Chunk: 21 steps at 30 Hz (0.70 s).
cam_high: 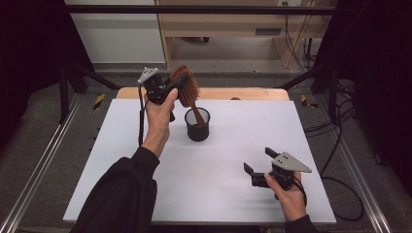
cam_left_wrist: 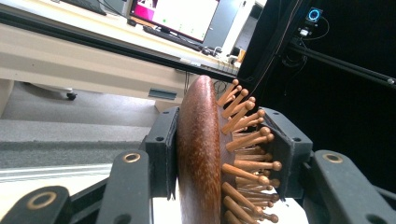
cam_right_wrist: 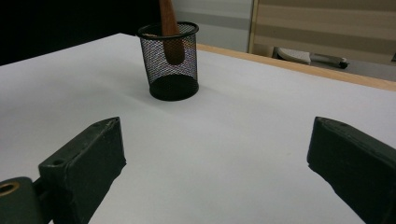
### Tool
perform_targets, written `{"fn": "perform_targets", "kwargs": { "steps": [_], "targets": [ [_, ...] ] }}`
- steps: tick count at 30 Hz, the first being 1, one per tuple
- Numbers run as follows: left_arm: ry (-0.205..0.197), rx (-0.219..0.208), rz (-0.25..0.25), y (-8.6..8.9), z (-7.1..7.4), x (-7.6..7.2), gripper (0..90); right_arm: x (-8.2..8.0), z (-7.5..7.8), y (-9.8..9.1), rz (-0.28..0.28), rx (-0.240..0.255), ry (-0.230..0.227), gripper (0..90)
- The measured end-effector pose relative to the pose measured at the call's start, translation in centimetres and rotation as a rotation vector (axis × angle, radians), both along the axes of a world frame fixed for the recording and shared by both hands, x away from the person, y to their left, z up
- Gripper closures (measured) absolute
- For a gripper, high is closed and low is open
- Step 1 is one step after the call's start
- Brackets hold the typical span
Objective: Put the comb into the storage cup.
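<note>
Hairbrush (cam_high: 186,86): wooden, head up and tilted, handle end down inside the cup.
Mesh cup (cam_high: 197,124): black, upright, mid-tabletop.
Left claw (cam_high: 171,88): raised above the tabletop, clenched on the hairbrush head — one pad on the smooth back, the other against the bristle pegs.
Right claw (cam_high: 256,161): released, jaws wide apart — low over the tabletop, well apart from the cup.
Tabletop (cam_high: 228,155): white.

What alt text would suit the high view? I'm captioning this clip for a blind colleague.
A person's left gripper clamps the head of a wooden hairbrush, whose handle dips into a black mesh cup on a white table. The right gripper rests open near the table's front right, away from the cup.
</note>
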<state>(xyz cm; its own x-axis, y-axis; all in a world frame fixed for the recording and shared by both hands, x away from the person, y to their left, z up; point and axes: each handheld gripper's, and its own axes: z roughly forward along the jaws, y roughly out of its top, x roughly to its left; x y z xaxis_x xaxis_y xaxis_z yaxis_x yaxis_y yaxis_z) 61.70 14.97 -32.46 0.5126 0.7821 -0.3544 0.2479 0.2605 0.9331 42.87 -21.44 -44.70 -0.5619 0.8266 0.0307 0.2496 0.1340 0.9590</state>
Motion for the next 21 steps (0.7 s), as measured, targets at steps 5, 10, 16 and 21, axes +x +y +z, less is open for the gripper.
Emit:
{"fn": "perform_targets", "kwargs": {
  "steps": [5,10,16,21],
  "targets": [
    [0.0,0.001,0.002,-0.03,-0.04,0.02,51.4,0.0,-0.01,0.01,0.005,0.0,0.003,4.0],
    [-0.001,0.004,-0.001,-0.17,-0.09,0.01,51.4,-0.01,0.0,0.0,0.004,0.002,0.003,4.1],
    [0.0,0.01,-0.002,-0.23,-0.17,0.02,51.4,-0.01,-0.01,0.03,0.006,-0.001,0.003,4.2],
    [0.002,0.01,-0.003,-0.26,-0.29,0.05,51.4,-0.02,-0.01,0.06,-0.001,-0.007,-0.003,4.6]
  ]
}}
